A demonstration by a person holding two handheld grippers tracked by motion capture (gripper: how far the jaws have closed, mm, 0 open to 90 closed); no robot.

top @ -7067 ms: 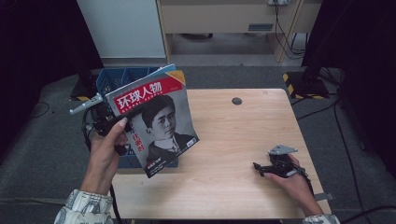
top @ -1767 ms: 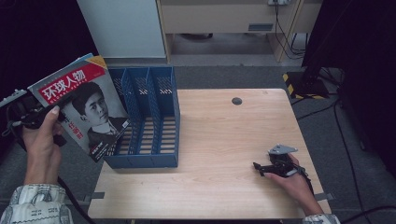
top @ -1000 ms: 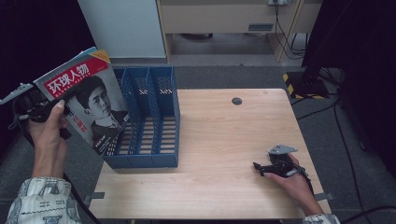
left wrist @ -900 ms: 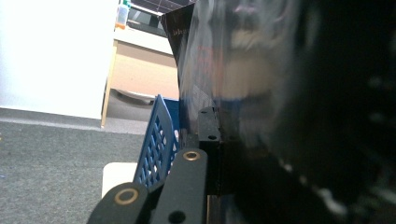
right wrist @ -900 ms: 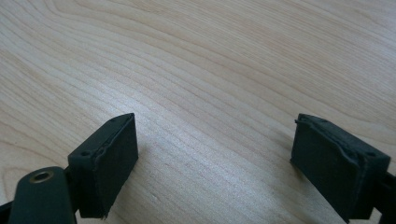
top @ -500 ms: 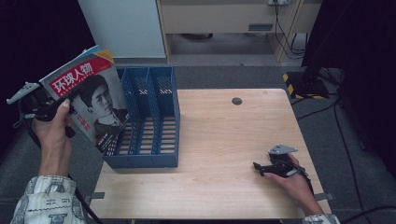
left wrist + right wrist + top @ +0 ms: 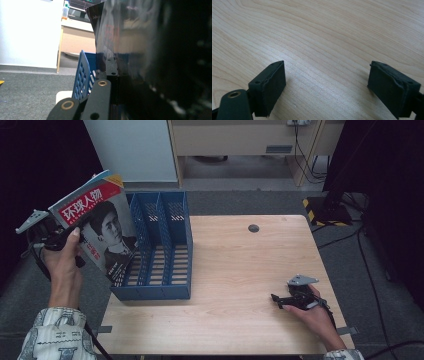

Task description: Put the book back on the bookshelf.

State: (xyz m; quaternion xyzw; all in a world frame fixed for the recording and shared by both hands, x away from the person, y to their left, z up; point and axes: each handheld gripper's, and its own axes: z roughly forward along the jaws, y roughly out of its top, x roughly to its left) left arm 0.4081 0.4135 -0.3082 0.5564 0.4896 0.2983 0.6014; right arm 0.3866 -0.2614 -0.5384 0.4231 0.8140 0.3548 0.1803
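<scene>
One magazine (image 7: 100,227), one file rack (image 7: 159,251), two claws

L hand (image 7: 64,265) raised off the table's left edge, forearm up from bottom-left, patterned sleeve at elbow. L hand-held gripper (image 7: 50,236) in fist, thumb up, jaws clamped w/ the grey plate pointing left. R hand (image 7: 315,312) low at near-right, palm down, wrist resting flat. R hand-held gripper (image 7: 286,300) points left, level w/ surface; jaws wide apart in R gripper view, nothing betw. pads (image 7: 270,87).
</scene>
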